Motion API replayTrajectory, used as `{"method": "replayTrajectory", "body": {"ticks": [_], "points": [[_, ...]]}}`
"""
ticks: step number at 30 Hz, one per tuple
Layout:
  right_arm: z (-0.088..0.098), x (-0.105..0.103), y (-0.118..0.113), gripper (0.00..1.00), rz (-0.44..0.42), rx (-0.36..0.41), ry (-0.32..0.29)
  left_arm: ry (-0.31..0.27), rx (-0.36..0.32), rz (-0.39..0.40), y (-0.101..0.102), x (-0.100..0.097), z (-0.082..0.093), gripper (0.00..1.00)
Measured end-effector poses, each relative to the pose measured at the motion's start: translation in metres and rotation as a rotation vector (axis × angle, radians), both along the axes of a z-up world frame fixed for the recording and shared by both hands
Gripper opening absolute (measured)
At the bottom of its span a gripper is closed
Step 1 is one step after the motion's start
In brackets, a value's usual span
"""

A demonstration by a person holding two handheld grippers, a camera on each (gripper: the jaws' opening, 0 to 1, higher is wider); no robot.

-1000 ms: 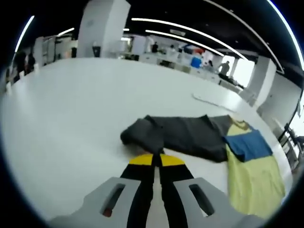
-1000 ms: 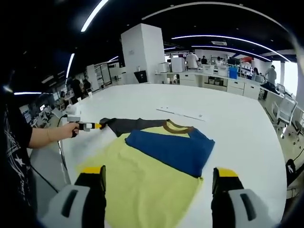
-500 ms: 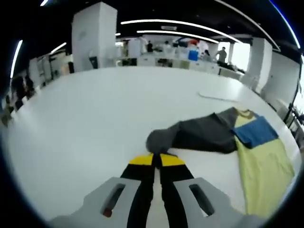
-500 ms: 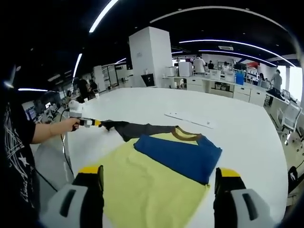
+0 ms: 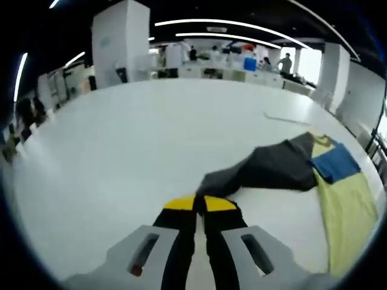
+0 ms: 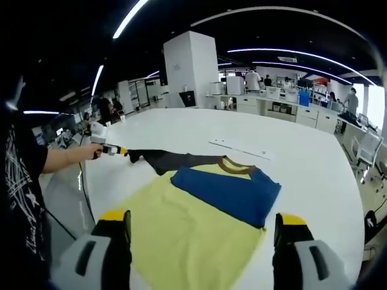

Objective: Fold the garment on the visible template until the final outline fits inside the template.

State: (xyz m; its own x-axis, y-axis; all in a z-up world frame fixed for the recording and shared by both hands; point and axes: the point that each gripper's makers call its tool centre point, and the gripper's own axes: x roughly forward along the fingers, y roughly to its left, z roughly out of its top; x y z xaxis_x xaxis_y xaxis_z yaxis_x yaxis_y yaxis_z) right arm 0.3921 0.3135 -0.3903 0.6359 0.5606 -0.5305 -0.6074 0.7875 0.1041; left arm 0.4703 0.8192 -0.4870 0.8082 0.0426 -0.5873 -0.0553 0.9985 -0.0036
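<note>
Left claw (image 5: 200, 204) pinches the grey sleeve (image 5: 266, 169) stretched sideways; right claw (image 6: 204, 225) hangs spread above the shirt (image 6: 193, 232).
Pulling harder may drag the shirt across the desk (image 5: 121, 139), undoing the blue fold (image 6: 227, 192).

My left gripper (image 5: 200, 204), jaws pressed together on the dark sleeve (image 5: 266, 168), is held out at arm's length near the table's (image 5: 121, 151) left edge; my right gripper (image 6: 202, 222) hovers, jaws spread wide.

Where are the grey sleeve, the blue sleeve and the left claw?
grey sleeve (image 5: 275, 166): left gripper view, mid-sleeve.
blue sleeve (image 6: 227, 193): right gripper view, middle of the folded-over panel.
left claw (image 5: 200, 203): left gripper view, between the yellow tips, shut on the cuff end.
</note>
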Motion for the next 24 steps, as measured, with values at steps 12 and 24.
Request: {"method": "replayTrajectory", "body": {"ticks": [12,24], "points": [[-0.004,-0.005,-0.003,0.99,-0.016,-0.019,0.012,0.014,0.052,0.027,0.024,0.004,-0.009,0.04],[-0.001,-0.004,-0.006,0.99,-0.052,0.001,0.014,-0.016,0.058,0.07,0.035,-0.002,-0.002,0.35]]}}
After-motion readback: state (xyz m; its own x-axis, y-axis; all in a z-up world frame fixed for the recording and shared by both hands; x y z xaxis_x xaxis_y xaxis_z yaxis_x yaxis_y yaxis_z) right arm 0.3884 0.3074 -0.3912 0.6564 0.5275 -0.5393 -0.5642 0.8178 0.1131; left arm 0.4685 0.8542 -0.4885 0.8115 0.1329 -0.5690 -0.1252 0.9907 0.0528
